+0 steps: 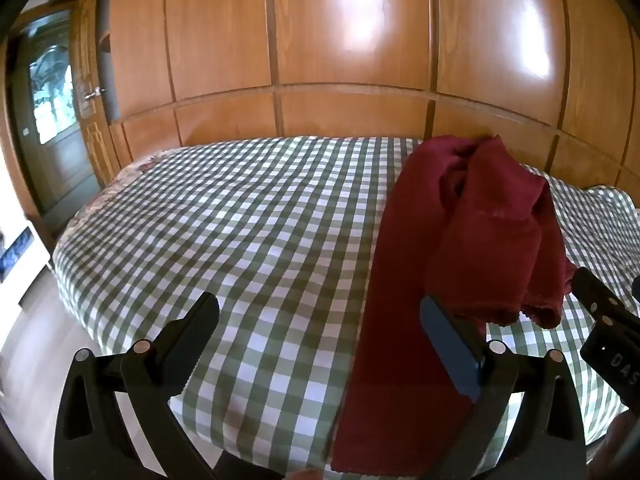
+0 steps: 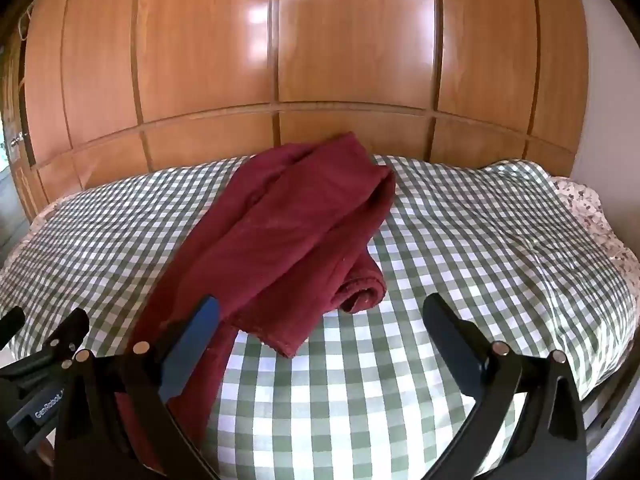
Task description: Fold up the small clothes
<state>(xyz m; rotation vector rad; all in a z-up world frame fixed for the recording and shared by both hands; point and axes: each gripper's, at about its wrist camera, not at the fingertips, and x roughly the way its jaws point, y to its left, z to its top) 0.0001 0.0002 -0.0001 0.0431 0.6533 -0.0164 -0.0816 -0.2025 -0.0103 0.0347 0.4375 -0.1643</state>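
Note:
Dark red pants (image 1: 472, 216) lie lengthwise on the green-and-white checked bed (image 1: 248, 216), one leg stretched toward me, the other folded back over it with its hem at the near side. In the right wrist view the pants (image 2: 288, 216) lie left of centre. My left gripper (image 1: 320, 320) is open and empty, its right finger (image 1: 448, 344) over the stretched leg. My right gripper (image 2: 320, 320) is open and empty, its left finger (image 2: 192, 344) over the same leg. The right gripper's body shows in the left wrist view (image 1: 608, 320).
A wooden panelled wardrobe wall (image 1: 340, 40) stands behind the bed. A dark door (image 1: 52, 112) is at the far left. The bed's near edge (image 1: 132, 344) drops to a pale floor. A floral cover edge (image 2: 592, 208) shows at the right.

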